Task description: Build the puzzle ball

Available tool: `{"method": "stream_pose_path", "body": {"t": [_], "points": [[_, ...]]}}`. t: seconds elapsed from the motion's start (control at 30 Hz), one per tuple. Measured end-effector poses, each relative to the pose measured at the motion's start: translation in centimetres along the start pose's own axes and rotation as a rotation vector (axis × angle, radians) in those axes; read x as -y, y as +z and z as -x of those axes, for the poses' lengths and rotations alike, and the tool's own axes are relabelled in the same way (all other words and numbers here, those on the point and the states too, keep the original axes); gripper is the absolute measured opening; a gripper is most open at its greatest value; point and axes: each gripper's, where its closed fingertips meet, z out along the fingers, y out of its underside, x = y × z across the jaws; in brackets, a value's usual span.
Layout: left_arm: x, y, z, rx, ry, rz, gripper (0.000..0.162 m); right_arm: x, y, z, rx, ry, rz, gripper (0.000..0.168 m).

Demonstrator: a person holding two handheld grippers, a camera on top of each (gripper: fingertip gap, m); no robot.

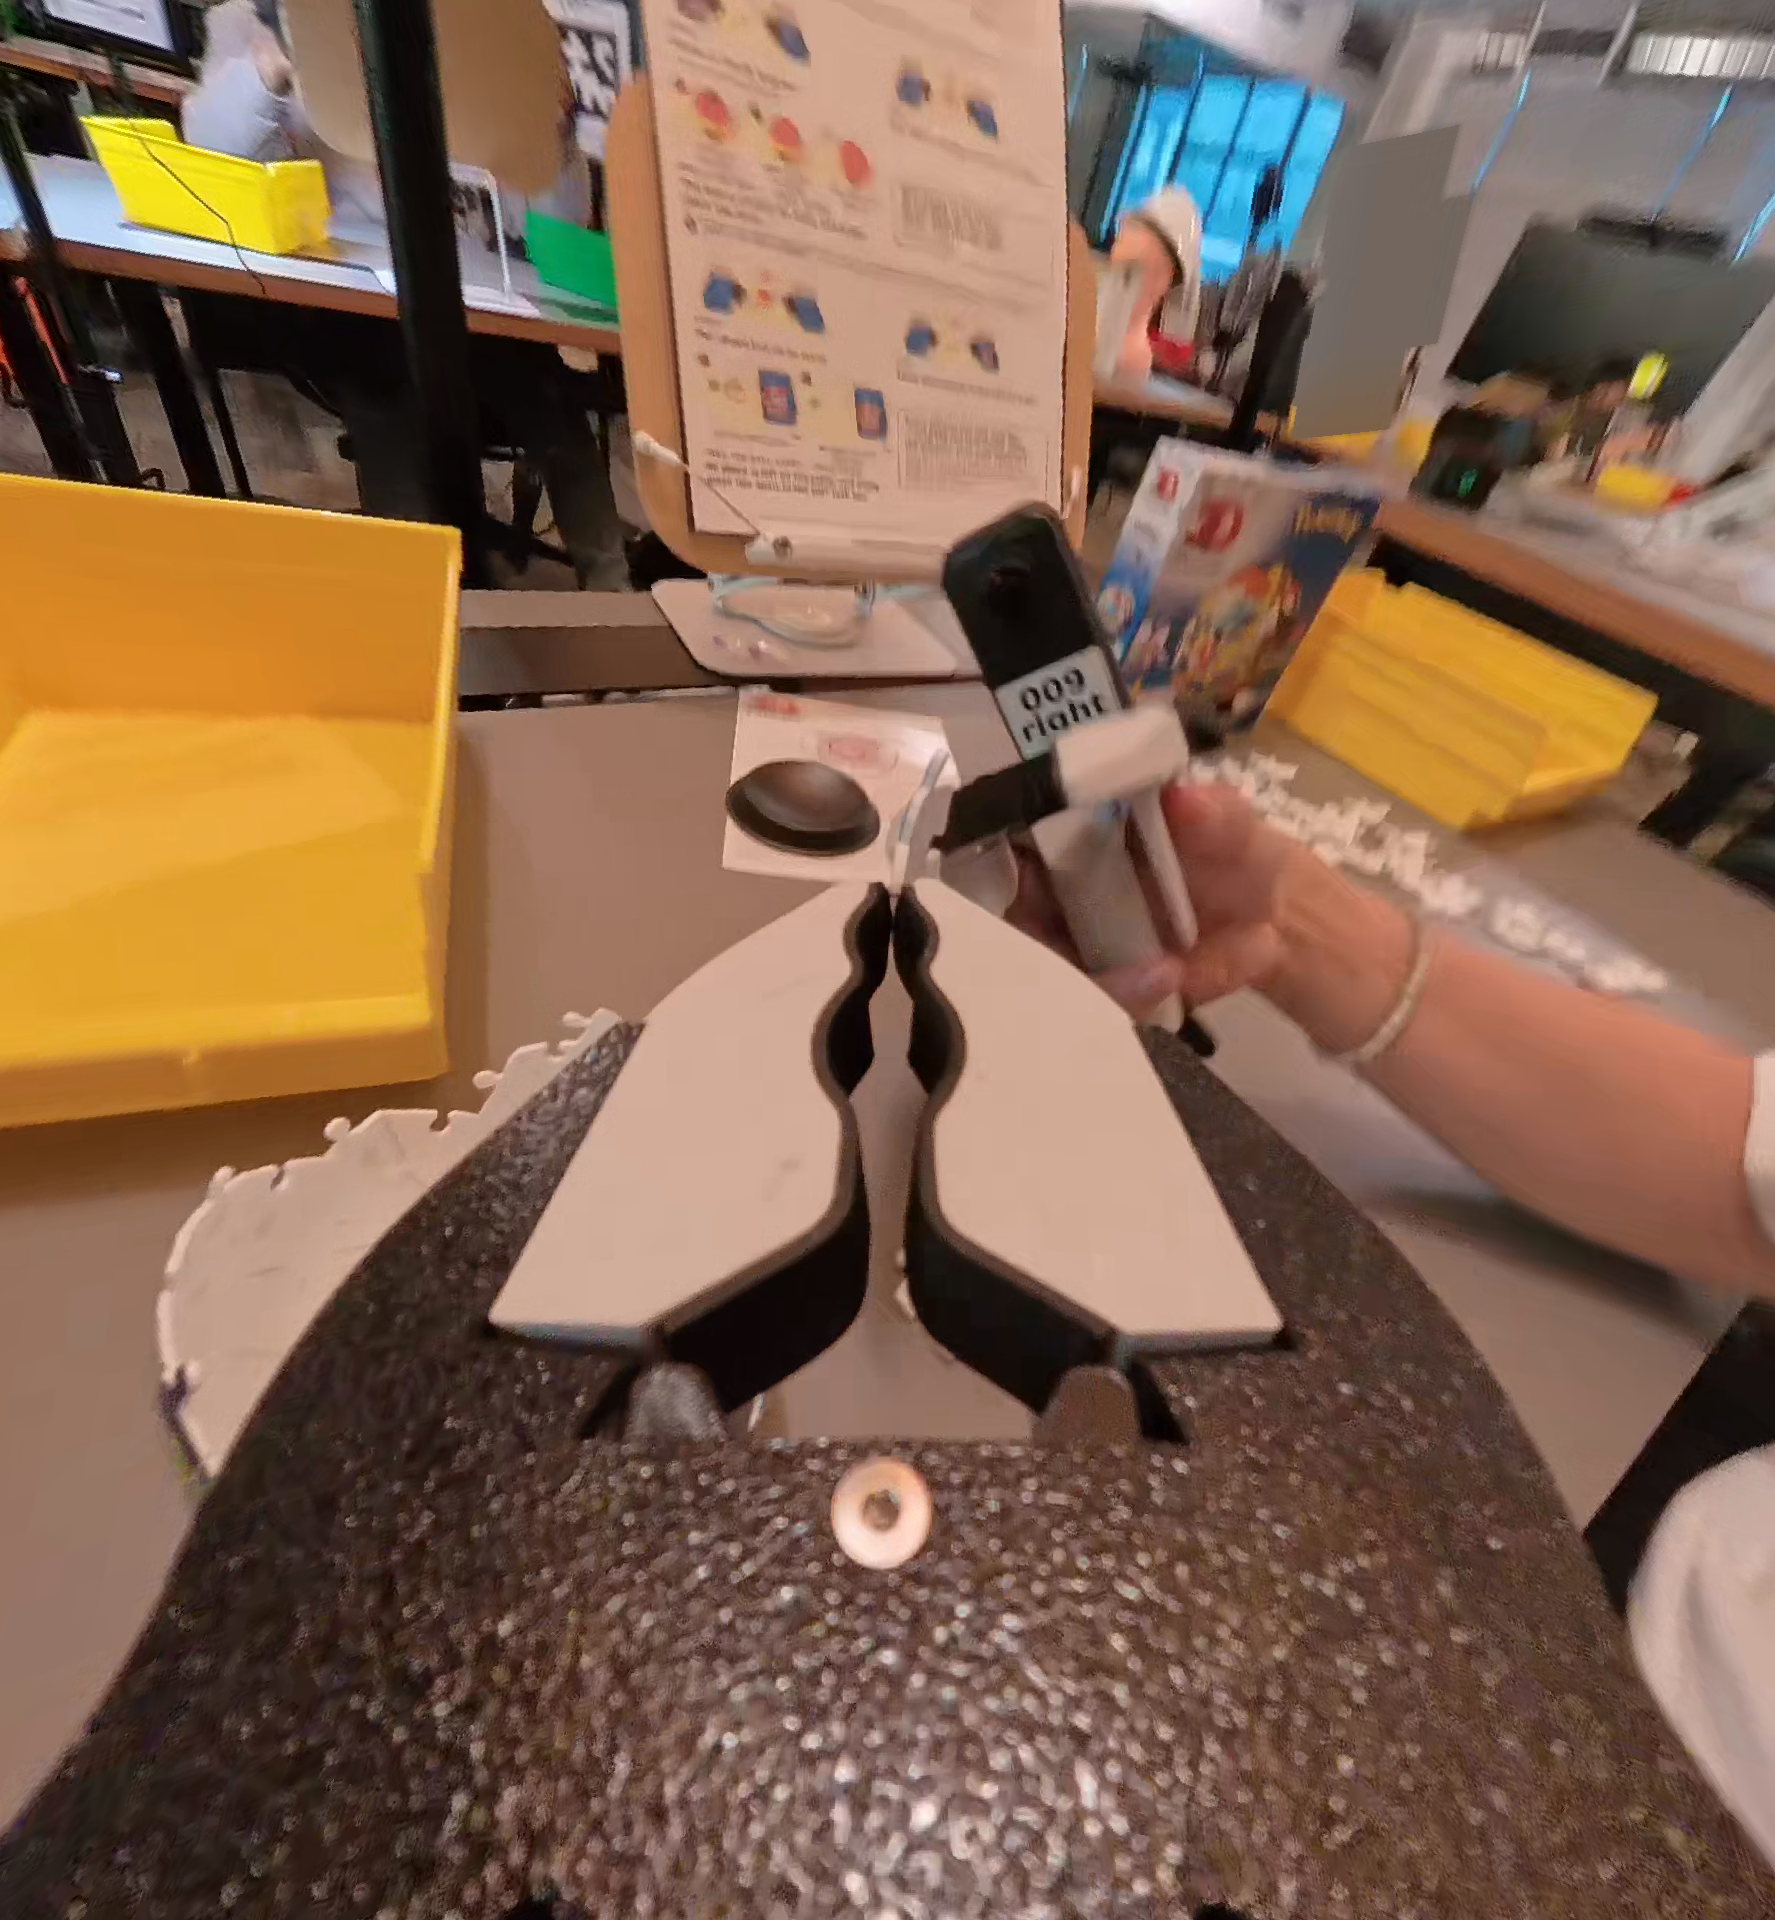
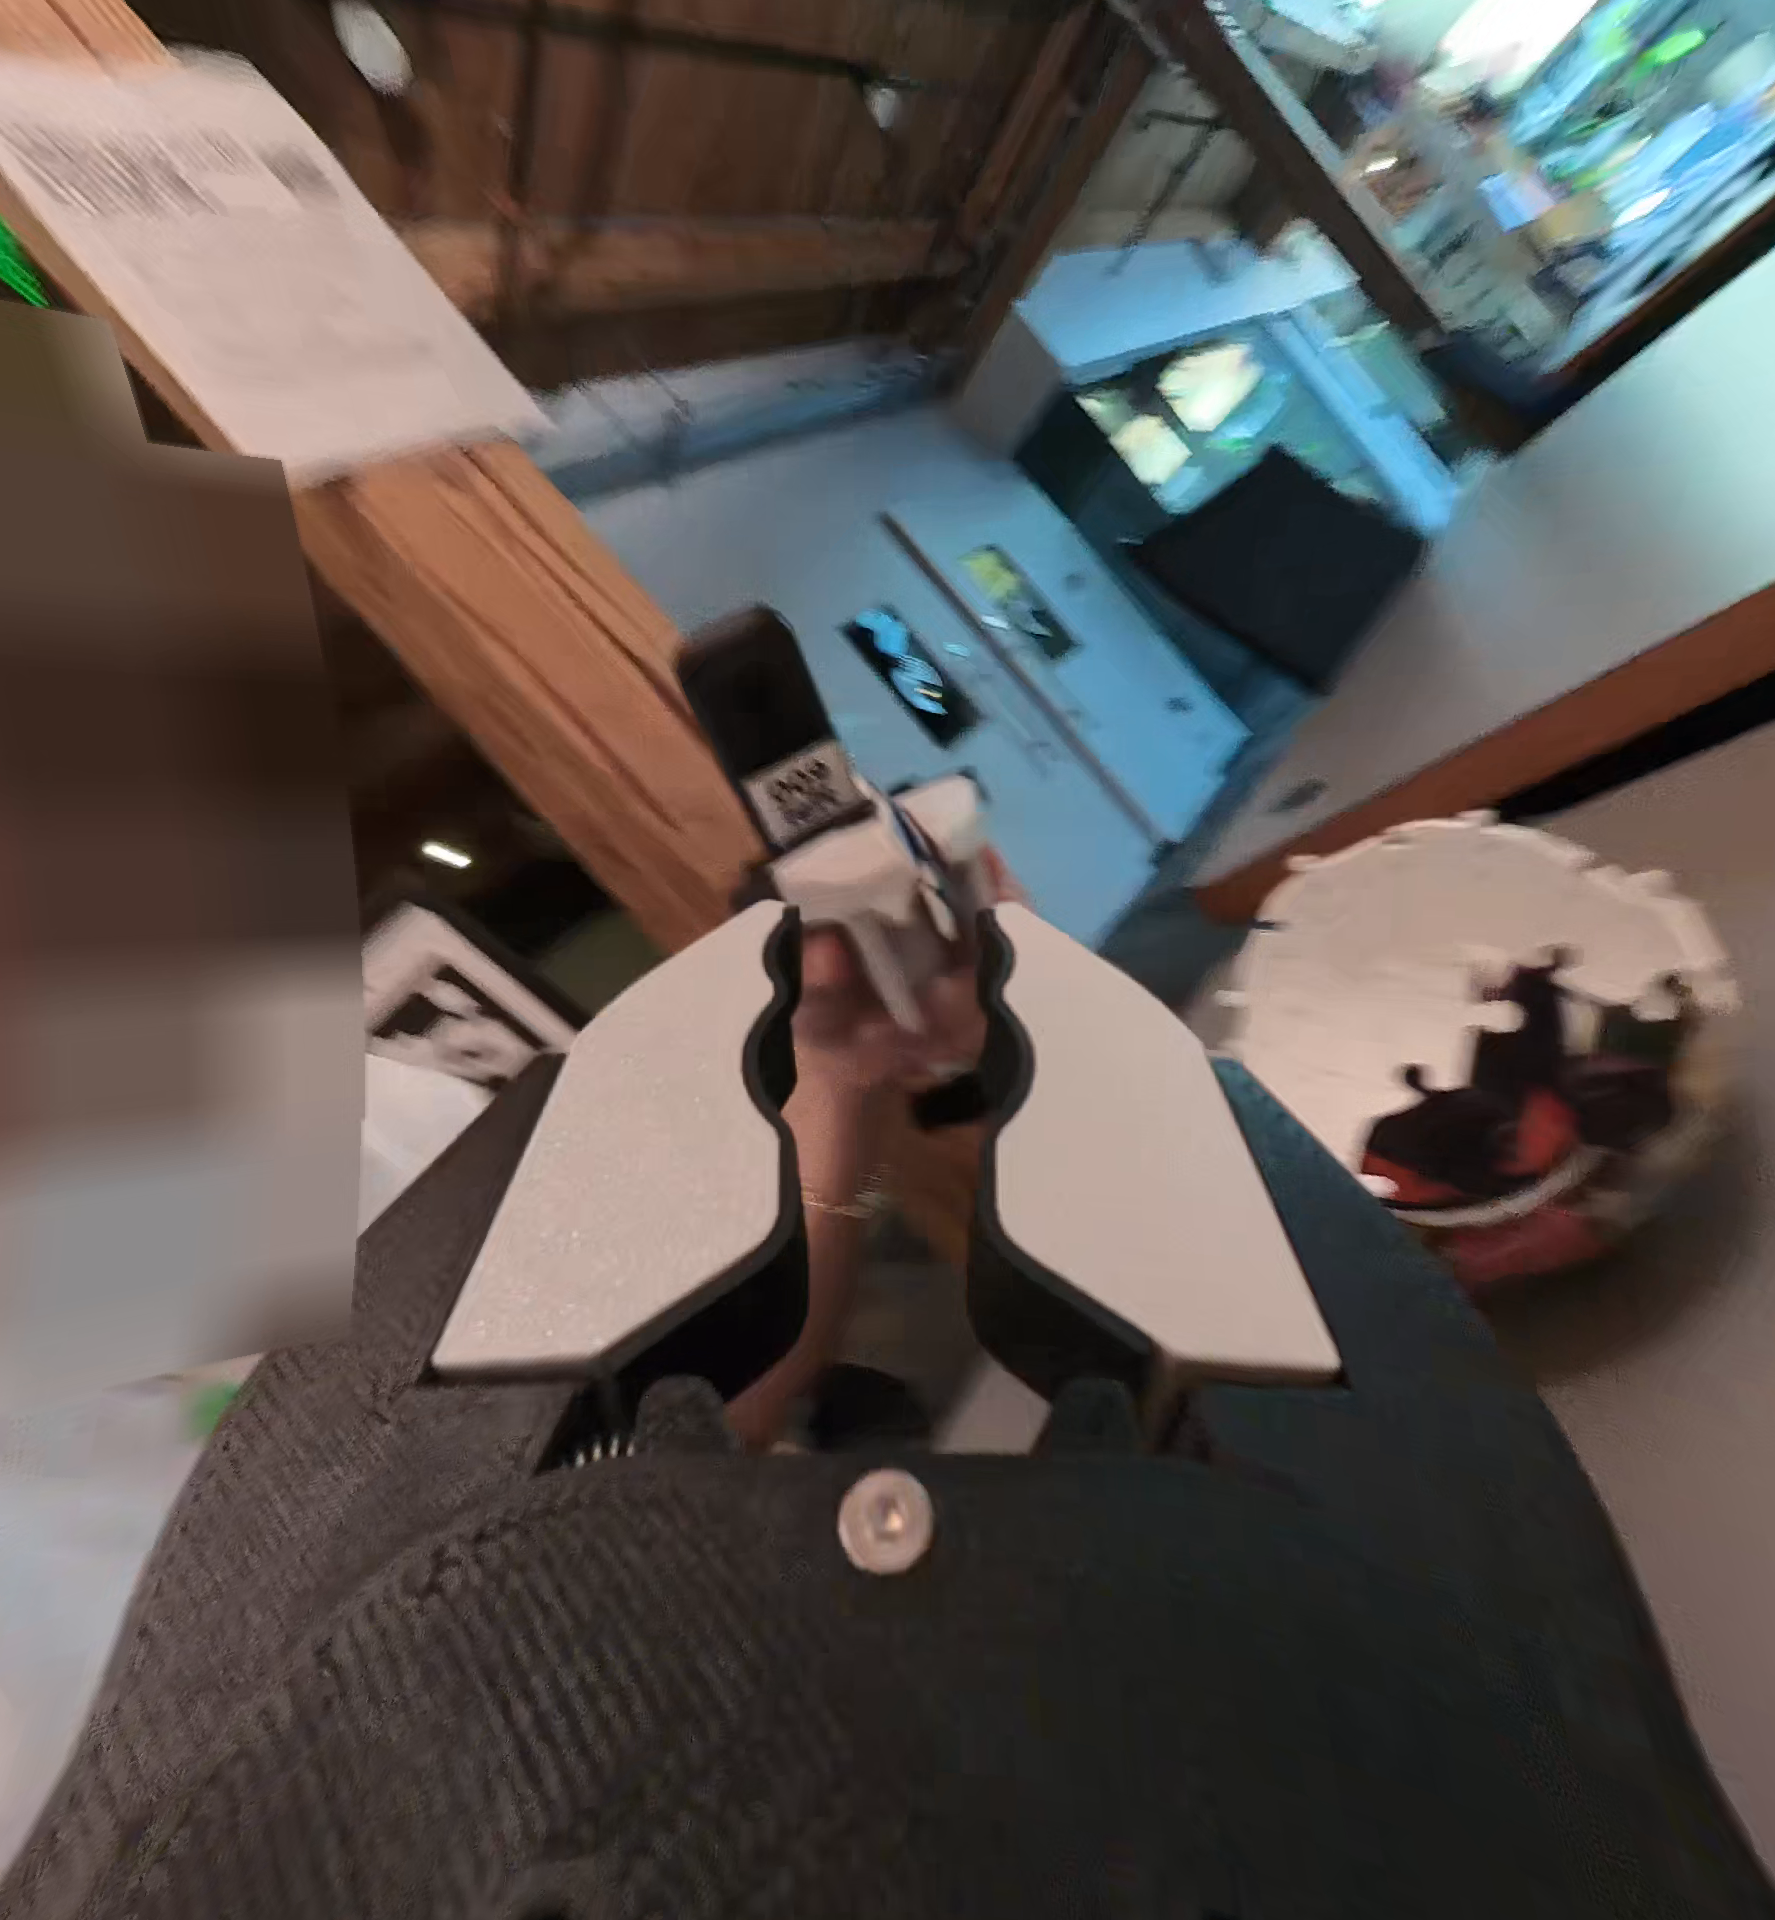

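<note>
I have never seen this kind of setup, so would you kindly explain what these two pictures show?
No robot here: a person holds a two-finger gripper in each hand, and each gripper carries a camera that looks along its fingers. The left wrist view shows the left gripper, nearly shut and seemingly pinching a thin pale piece; farther off is the person's right hand. The right wrist view, blurred, shows the right gripper open and empty. On the grey table are the half-built puzzle ball, loose pieces, the puzzle box, a yellow bin and an instruction sheet on a stand.
</note>
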Motion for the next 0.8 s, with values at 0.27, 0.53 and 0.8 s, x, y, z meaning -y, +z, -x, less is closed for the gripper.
{"method": "stream_pose_path", "body": {"t": [0.27,0.53,0.8], "points": [[0.9,0.9,-1.2,-0.096,-0.110,-0.094,0.001,1.4,1.3,0.9,-0.165,-0.351,-0.077,0.003],[1.1,1.3,-1.3,-0.093,-0.119,-0.122,0.001,0.6,1.2,0.3,-0.211,-0.403,0.004,0.002],[-2.4,-0.6,-0.7,-0.007,0.173,0.171,0.031,-3.2,-1.2,-1.6,-0.425,-0.507,0.502,0.002]]}}
